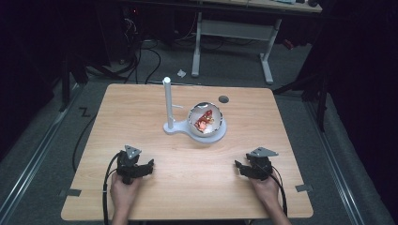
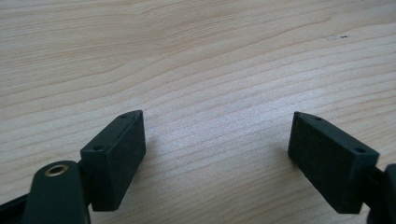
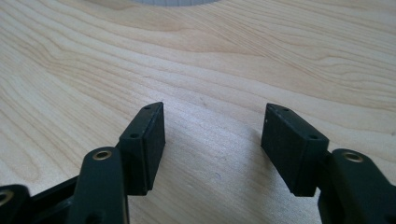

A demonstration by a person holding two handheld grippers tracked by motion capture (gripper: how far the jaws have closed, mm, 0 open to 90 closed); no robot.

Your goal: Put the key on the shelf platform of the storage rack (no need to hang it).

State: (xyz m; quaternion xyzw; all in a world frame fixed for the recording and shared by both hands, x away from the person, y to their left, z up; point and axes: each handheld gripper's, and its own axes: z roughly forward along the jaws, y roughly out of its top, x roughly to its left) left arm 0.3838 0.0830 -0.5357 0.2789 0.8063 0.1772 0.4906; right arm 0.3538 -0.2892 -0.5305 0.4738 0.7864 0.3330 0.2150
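Both claws, the left claw [image 1: 151,163] and right claw [image 1: 238,165], are held open, empty, near the light wooden bench's [image 1: 141,112] front edge; the round shiny bowl [image 1: 205,118] could be toppled by a careless reach.

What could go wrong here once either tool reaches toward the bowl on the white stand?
1. The upright white post stands close beside the shiny bowl; a reach by the left tool could knock it.
2. The bowl sits on the white stand; a push from the open right tool might slide it.
3. The red contents could spill if the bowl tips.
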